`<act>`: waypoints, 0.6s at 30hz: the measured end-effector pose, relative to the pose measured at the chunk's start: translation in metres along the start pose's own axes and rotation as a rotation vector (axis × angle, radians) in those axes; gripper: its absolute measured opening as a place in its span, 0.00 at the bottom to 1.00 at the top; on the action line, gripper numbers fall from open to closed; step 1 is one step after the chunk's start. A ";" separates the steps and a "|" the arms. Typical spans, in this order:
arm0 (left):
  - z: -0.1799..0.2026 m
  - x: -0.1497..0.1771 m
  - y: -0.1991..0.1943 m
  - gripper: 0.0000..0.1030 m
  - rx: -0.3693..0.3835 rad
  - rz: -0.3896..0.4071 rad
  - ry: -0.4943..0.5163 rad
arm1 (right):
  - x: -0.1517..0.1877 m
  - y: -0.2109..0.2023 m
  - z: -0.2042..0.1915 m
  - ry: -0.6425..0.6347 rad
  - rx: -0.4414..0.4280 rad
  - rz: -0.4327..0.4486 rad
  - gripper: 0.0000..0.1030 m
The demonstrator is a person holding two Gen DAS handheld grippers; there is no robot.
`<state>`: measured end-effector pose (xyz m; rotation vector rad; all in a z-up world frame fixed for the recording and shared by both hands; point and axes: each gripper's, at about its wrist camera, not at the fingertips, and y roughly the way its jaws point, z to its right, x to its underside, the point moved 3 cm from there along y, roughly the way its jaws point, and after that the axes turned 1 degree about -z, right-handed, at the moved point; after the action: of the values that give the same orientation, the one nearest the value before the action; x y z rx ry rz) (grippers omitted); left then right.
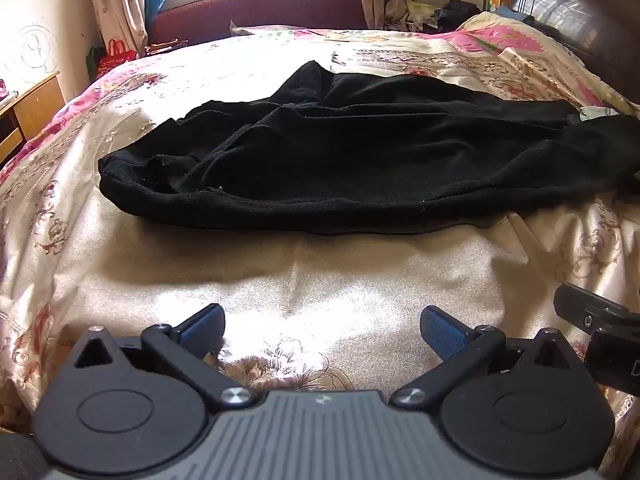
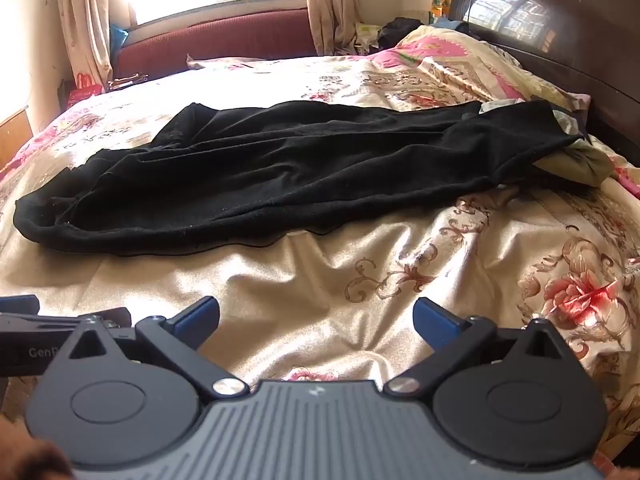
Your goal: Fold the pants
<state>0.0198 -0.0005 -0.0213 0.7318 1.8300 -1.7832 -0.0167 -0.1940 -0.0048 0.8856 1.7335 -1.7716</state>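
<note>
Because the black pants (image 1: 360,160) lie crosswise on the bed (image 1: 320,280), long axis left to right ahead of both tools, left tool (image 1: 322,330) and right tool (image 2: 316,320) hover agape, empty, equally near.

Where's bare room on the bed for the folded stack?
Free: bedspread between the black pants and both open grippers, left and right; also the strip beyond the pants toward the maroon sofa. Crowded: headboard end, with pillows and loose clothes.
</note>
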 end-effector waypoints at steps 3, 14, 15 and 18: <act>-0.002 0.003 0.001 1.00 0.006 0.010 -0.007 | 0.001 0.000 0.000 0.002 0.001 -0.002 0.99; -0.001 0.001 0.002 1.00 -0.006 -0.004 -0.008 | 0.001 0.001 -0.002 -0.007 0.008 -0.014 0.99; -0.001 0.001 0.002 1.00 -0.005 -0.005 -0.009 | 0.001 0.002 -0.003 -0.014 0.009 -0.017 0.99; -0.002 0.001 0.003 1.00 -0.004 -0.007 -0.009 | 0.001 0.002 -0.003 -0.016 0.009 -0.021 0.99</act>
<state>0.0210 0.0017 -0.0248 0.7151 1.8320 -1.7838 -0.0152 -0.1913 -0.0072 0.8574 1.7319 -1.7970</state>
